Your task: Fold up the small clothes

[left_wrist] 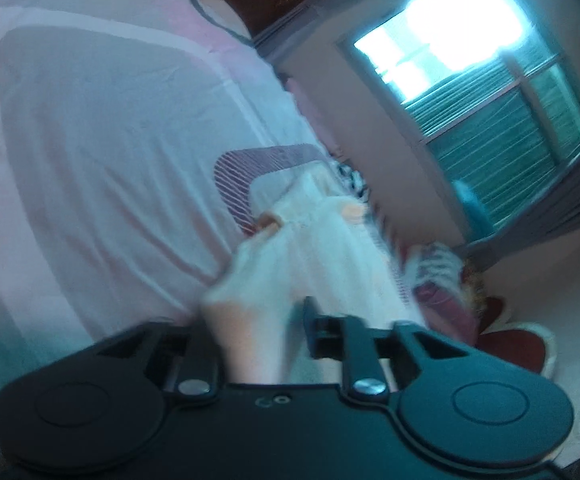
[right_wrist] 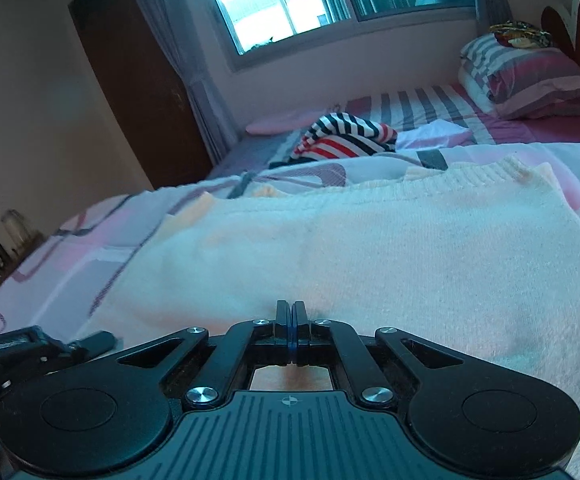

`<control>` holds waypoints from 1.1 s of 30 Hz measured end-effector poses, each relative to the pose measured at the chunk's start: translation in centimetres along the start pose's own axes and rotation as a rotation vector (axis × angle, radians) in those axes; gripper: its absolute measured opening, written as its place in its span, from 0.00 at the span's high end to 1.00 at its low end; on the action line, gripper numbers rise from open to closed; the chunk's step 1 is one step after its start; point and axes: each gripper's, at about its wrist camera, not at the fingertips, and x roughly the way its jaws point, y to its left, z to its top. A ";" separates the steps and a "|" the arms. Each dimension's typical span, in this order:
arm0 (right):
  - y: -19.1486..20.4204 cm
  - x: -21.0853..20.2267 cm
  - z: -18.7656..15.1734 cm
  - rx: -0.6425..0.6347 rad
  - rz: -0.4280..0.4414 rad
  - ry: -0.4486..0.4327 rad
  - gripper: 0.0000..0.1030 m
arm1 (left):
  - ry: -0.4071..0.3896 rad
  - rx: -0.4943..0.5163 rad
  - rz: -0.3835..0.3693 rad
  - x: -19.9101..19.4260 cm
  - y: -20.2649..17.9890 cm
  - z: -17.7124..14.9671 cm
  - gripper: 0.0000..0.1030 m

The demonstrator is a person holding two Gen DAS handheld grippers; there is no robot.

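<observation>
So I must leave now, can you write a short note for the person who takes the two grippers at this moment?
Left gripper: shut on a bunched edge of the cream knit garment, which is lifted off the bedcover.
Right gripper: fingers shut at the near edge of the same garment; whether cloth is pinched cannot be seen.
Striped garment lies unfolded further back on the bed, a white piece beside it.
Done: edge picked up. Left: finish this fold, then the other clothes.

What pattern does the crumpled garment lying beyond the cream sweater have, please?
The crumpled garment has navy, white and red stripes, clearest in the right wrist view.
</observation>
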 end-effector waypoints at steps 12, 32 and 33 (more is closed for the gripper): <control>-5.4 -5.9 0.7 0.262 -0.046 -0.151 1.00 | 0.037 0.557 -0.107 -2.3 -13.6 -2.6 0.95; -12.8 -15.7 1.8 0.338 0.012 -0.189 0.53 | 0.135 0.824 -0.147 -1.6 -18.2 -9.2 0.25; -12.1 -14.8 2.0 0.322 0.032 -0.171 0.53 | 0.146 0.794 -0.106 -0.6 -17.5 -7.9 0.28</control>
